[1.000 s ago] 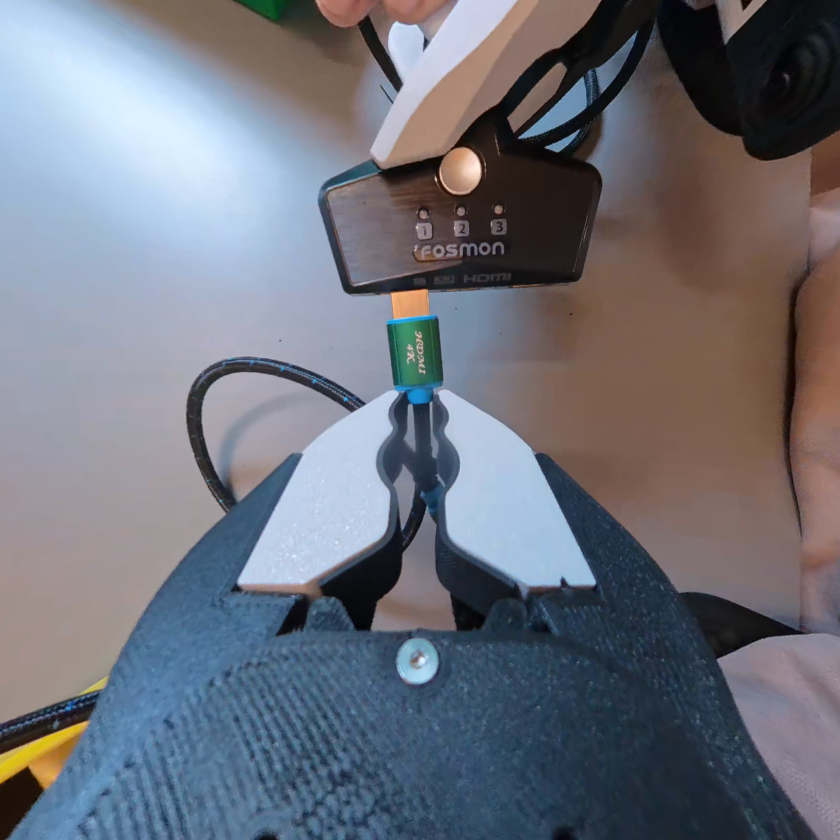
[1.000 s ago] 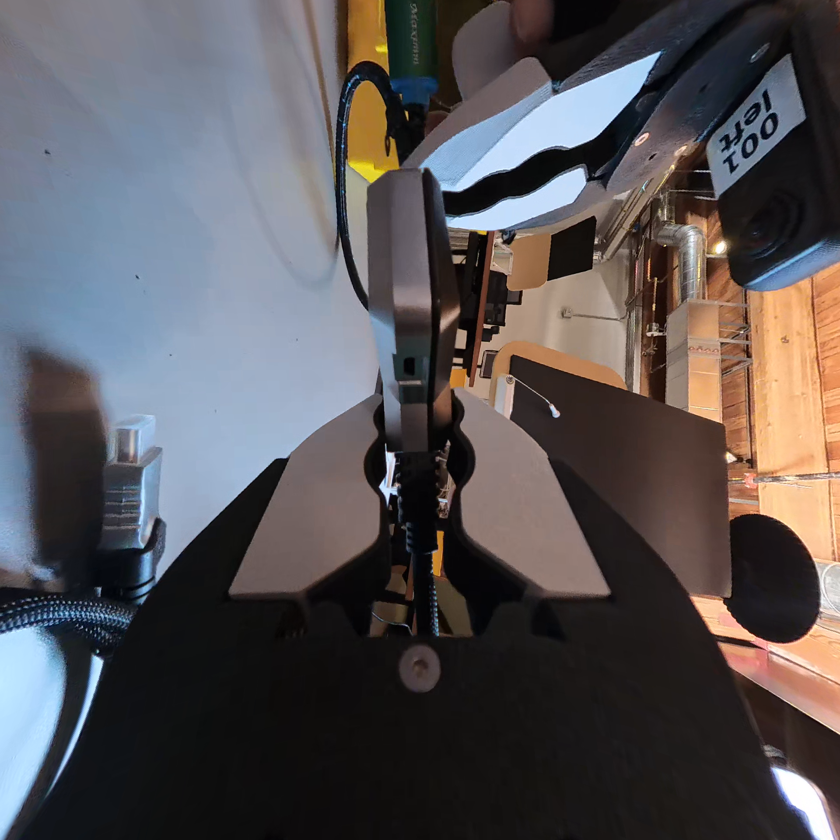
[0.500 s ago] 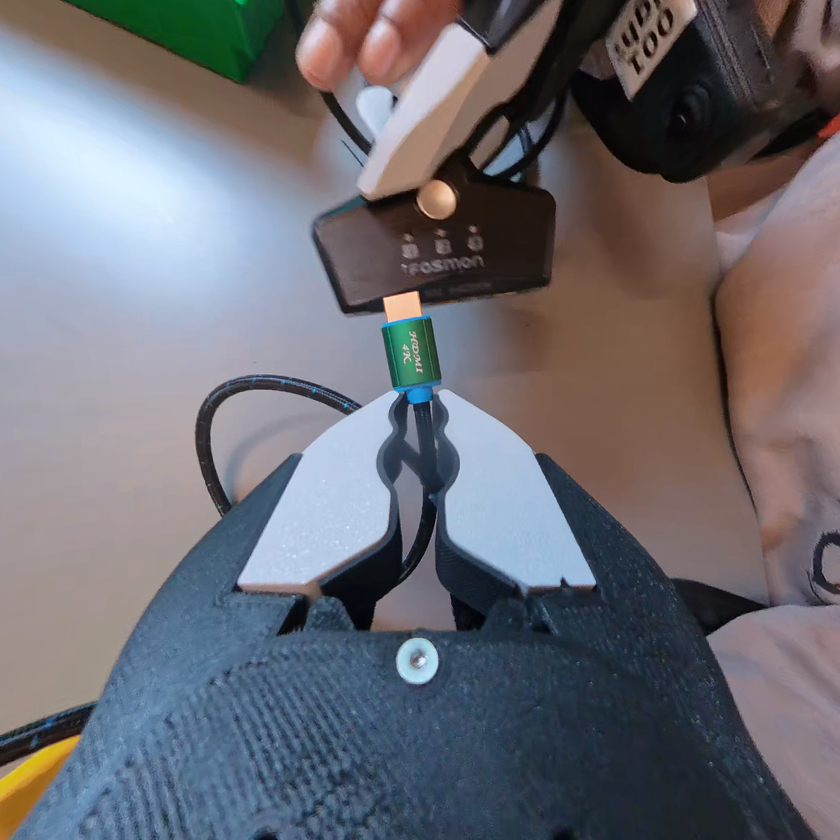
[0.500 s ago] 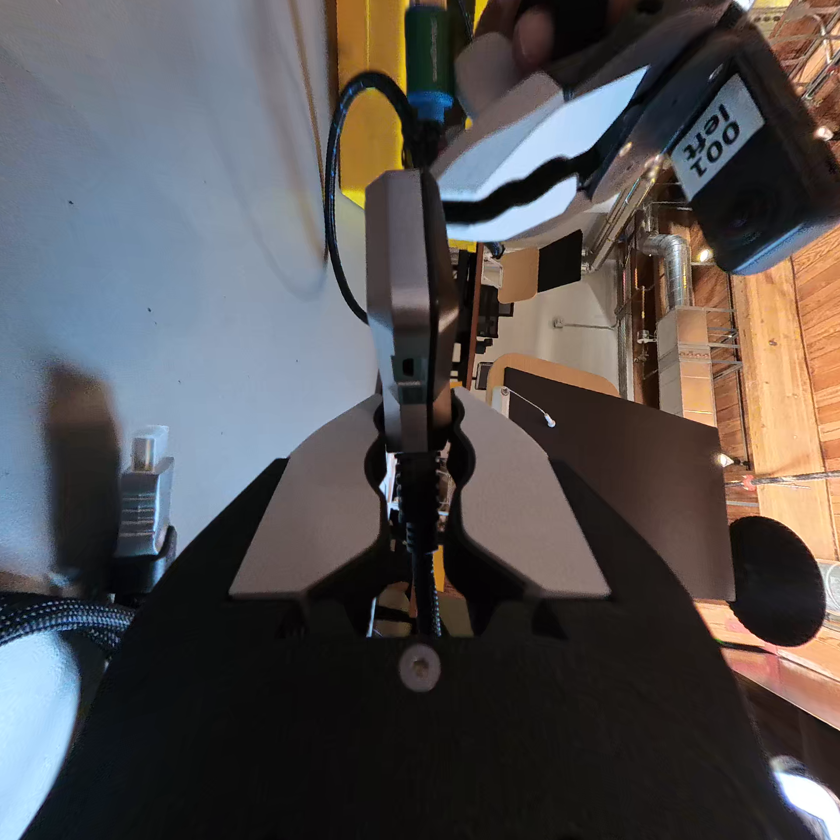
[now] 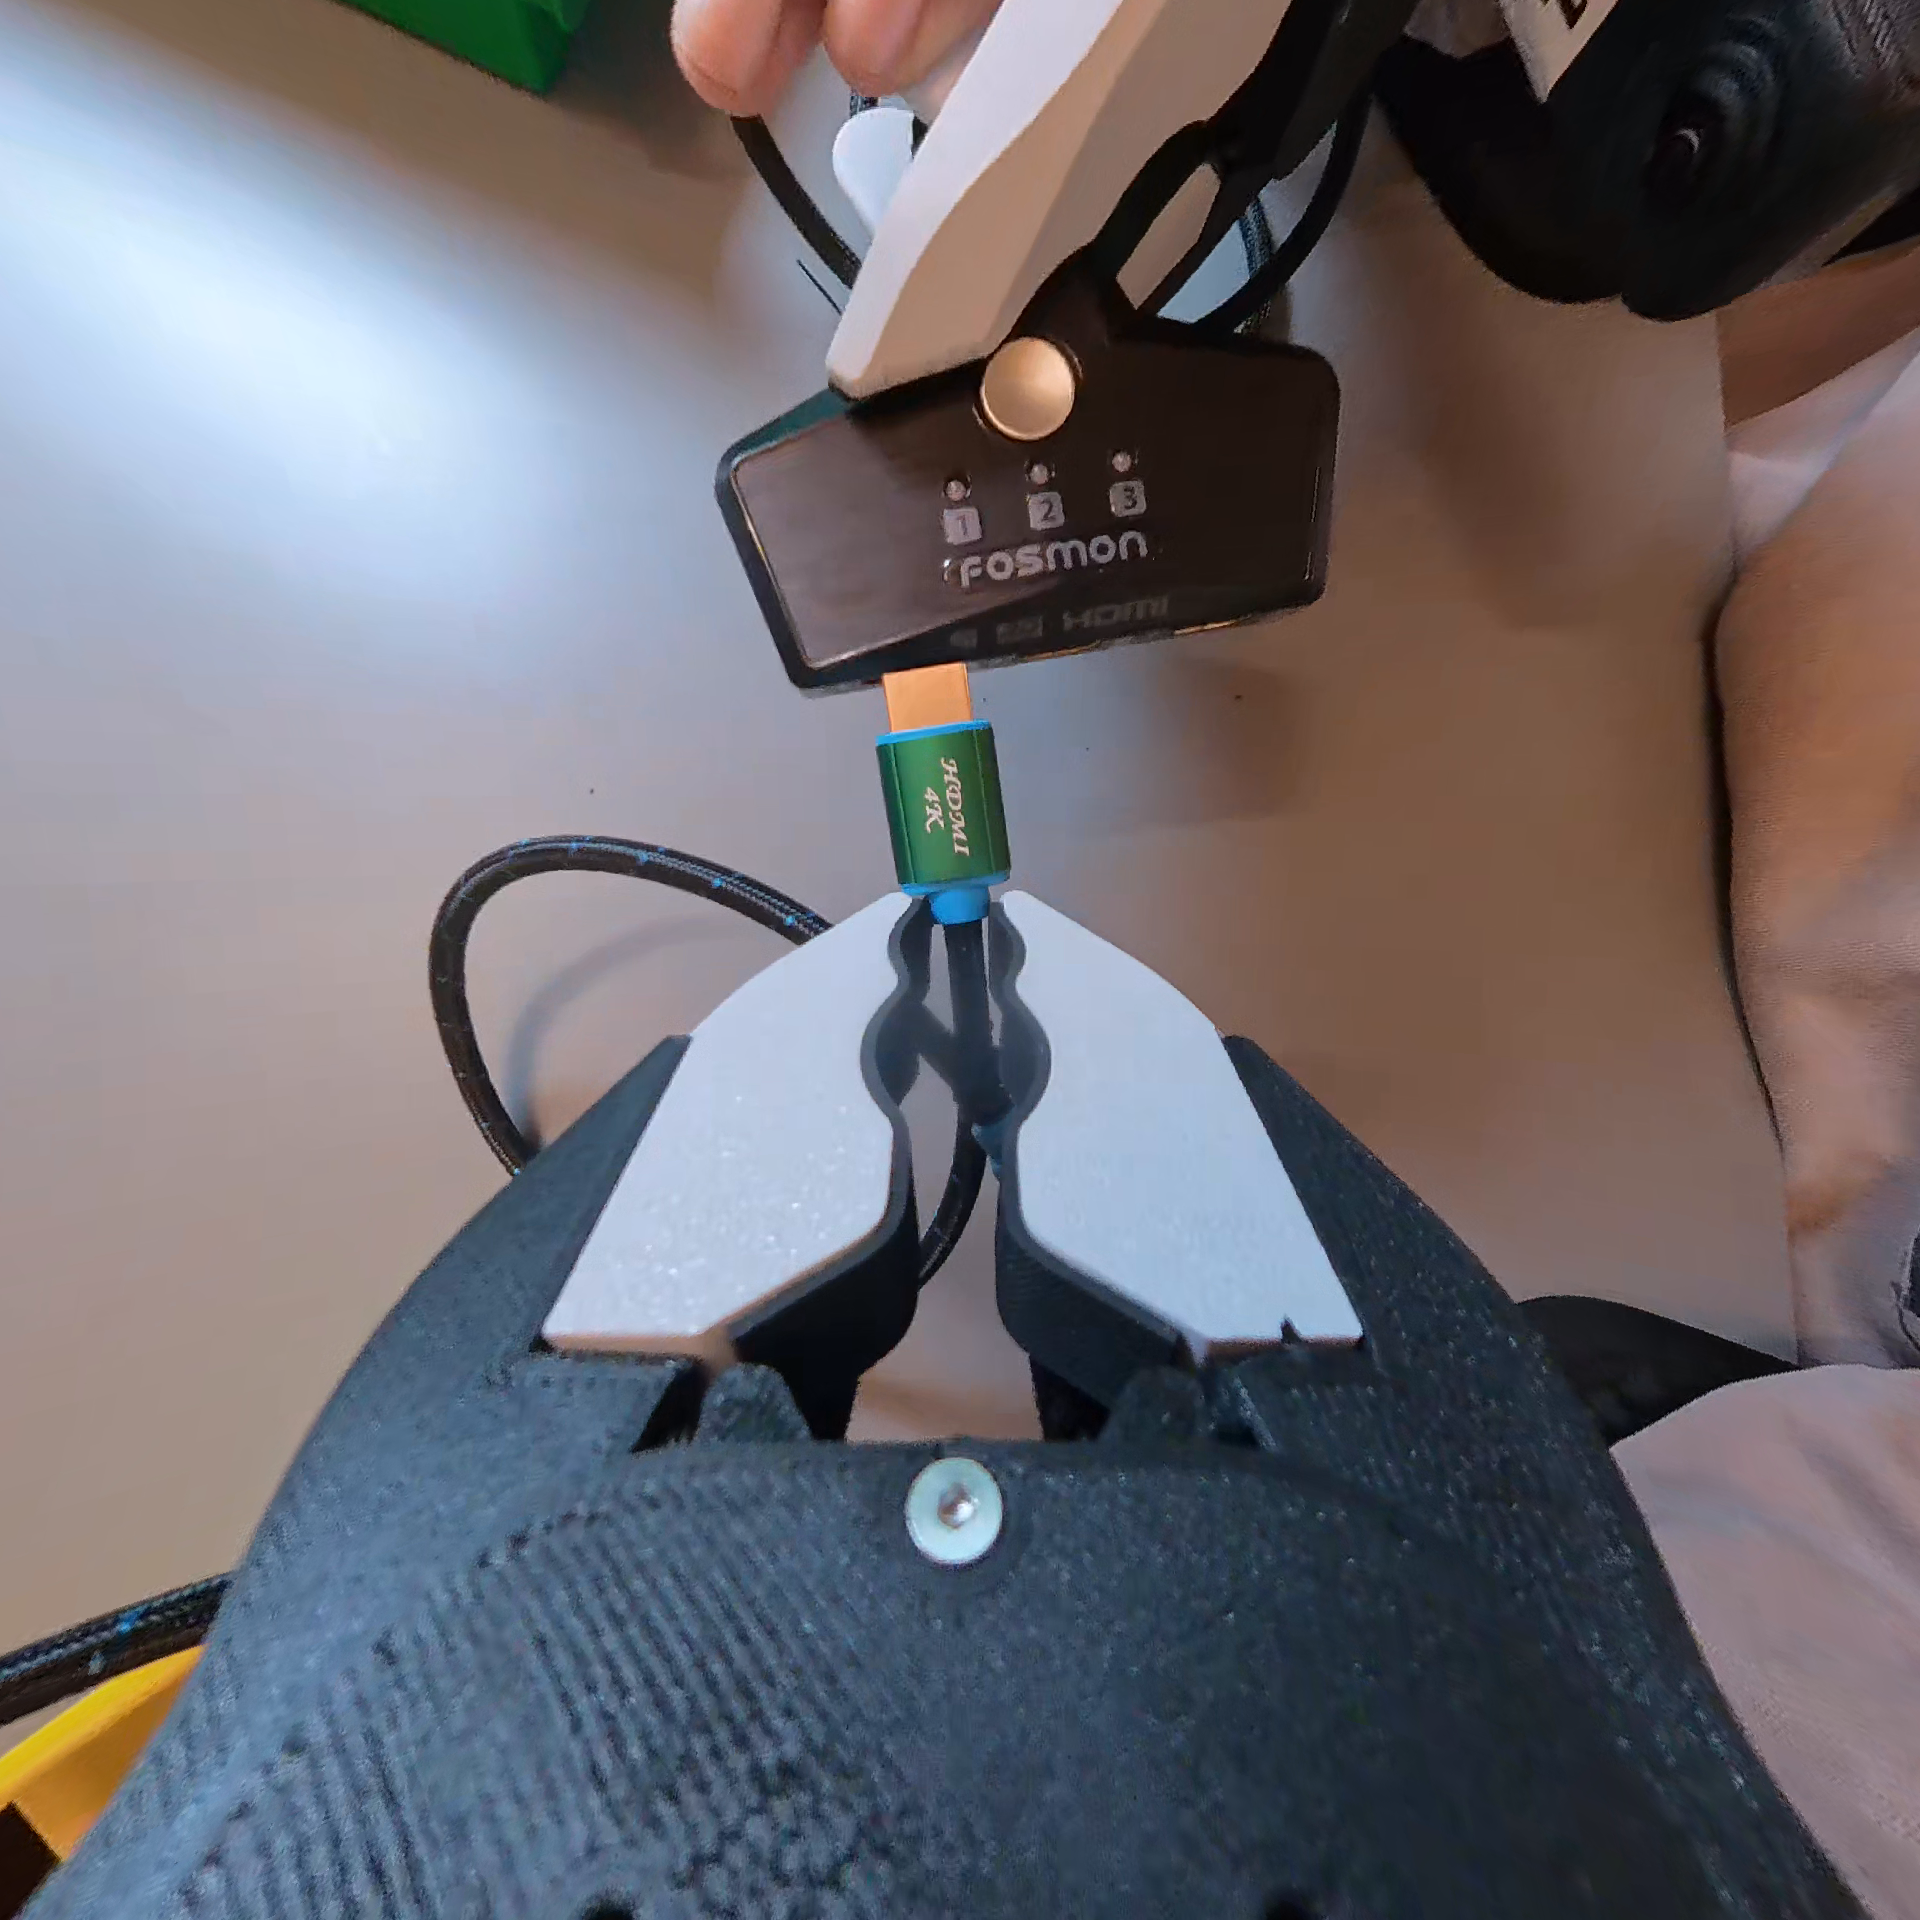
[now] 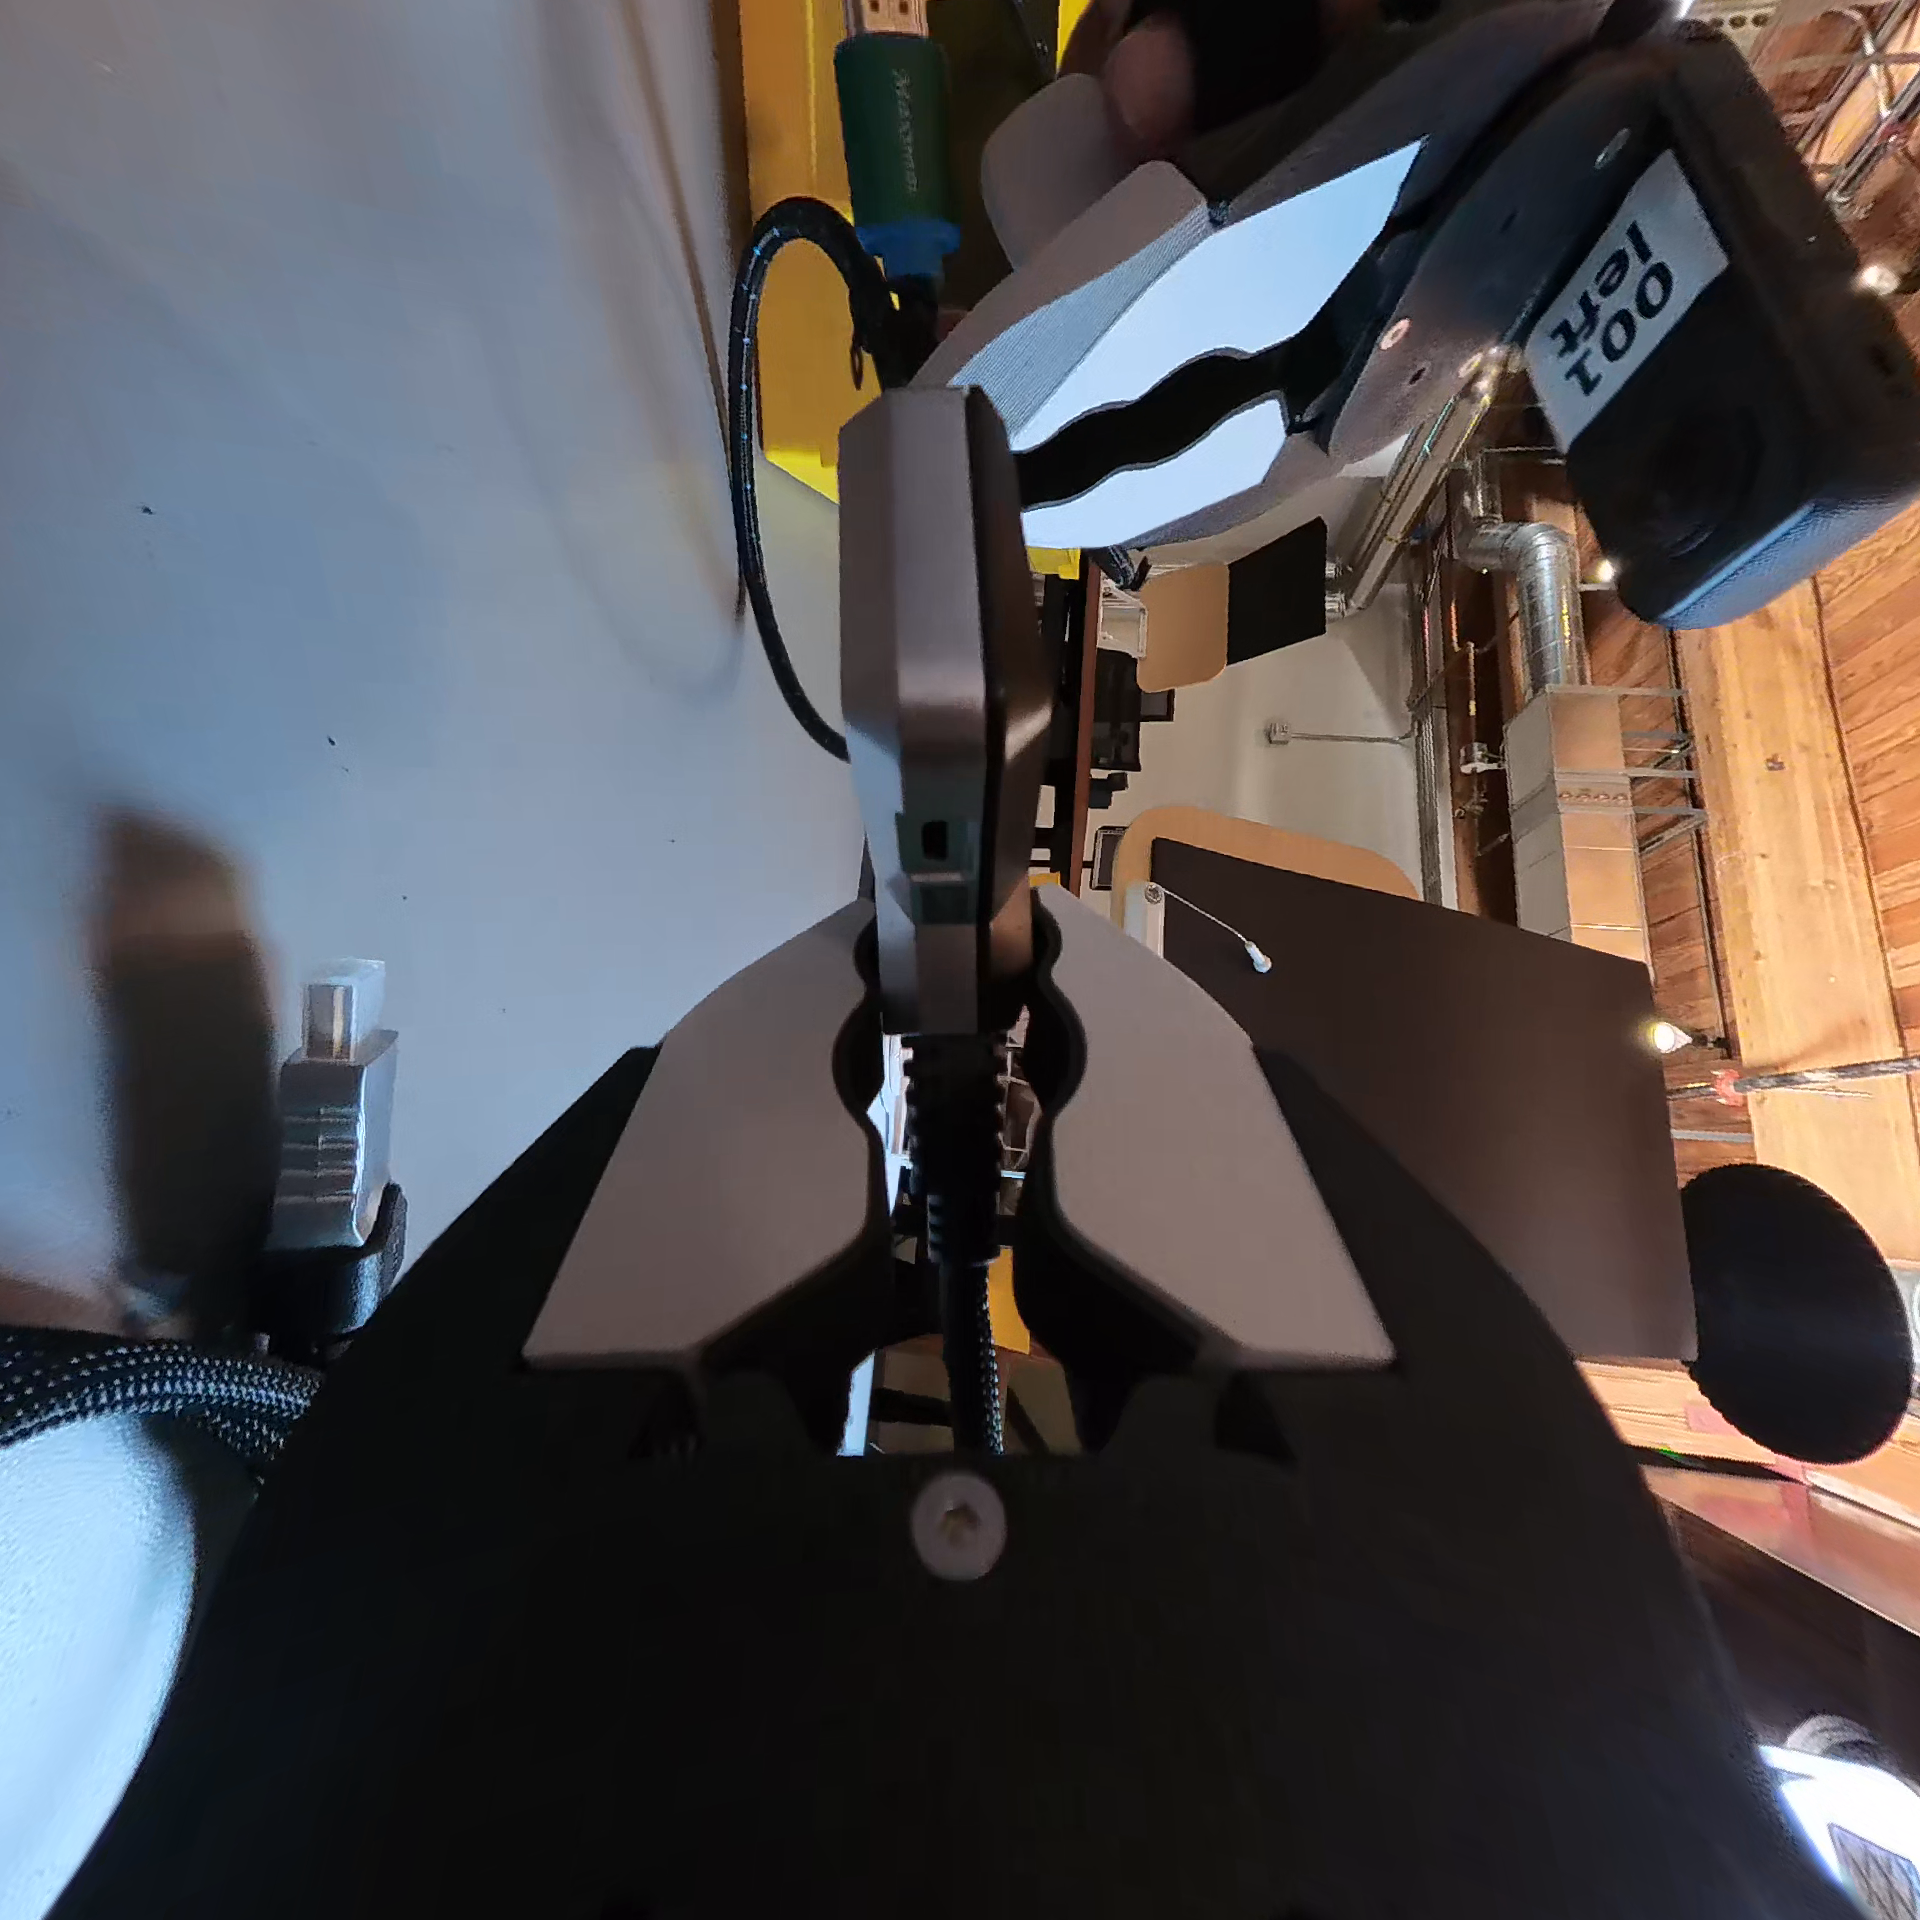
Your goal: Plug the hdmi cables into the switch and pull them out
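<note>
Left gripper (image 5: 951, 912): fingers closed on the braided cable (image 5: 968, 1013), just behind the blue collar. Straight ahead of the fingertips, green plug (image 5: 940, 812) in line with the switch (image 5: 1039, 540), its gold tip (image 5: 928, 698) only partly inside the leftmost port. Same bare gold showing as a second ago; merely carried away over the table (image 5: 312, 520) and back. Judged not seated, with firmer push required. Right gripper (image 6: 956, 940): fingers clamped on the switch's tail end, held edge-on.
</note>
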`<state>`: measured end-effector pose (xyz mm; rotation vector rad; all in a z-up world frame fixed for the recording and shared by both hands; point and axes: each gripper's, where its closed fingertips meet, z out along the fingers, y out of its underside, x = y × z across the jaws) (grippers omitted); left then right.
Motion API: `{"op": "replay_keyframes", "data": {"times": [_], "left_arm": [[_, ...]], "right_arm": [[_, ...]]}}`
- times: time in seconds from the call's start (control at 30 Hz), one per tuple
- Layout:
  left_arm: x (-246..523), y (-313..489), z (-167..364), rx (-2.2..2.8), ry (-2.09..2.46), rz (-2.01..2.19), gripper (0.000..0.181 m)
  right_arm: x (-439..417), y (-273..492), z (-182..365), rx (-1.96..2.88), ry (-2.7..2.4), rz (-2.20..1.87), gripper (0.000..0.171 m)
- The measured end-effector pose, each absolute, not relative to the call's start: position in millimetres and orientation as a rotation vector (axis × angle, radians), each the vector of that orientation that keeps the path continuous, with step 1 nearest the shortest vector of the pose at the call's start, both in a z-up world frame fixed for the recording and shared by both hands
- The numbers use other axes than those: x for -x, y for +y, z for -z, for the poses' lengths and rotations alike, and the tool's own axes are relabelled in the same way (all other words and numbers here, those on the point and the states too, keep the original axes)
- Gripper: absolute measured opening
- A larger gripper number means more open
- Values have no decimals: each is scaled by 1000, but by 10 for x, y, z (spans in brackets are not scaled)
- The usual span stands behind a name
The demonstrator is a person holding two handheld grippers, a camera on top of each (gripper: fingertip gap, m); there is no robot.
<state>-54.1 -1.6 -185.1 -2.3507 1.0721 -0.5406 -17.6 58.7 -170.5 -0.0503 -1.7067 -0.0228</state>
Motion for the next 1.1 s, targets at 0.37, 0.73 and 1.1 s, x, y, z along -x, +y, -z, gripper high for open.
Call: {"op": "replay_keyframes", "data": {"times": [0.37, 0.73, 1.1], "left_arm": [[551, -16, 1916, 2400, 1100, 452, 11], [410, -6, 1881, 2268, 1102, 625, 10], [414, 153, 1658, 2133, 1015, 579, 11]], "right_arm": [[168, 545, 1724, 41, -1721, 16, 23], [85, 518, 1758, 52, -1770, -10, 22], [86, 727, 1602, 205, -1706, -35, 23]]}}
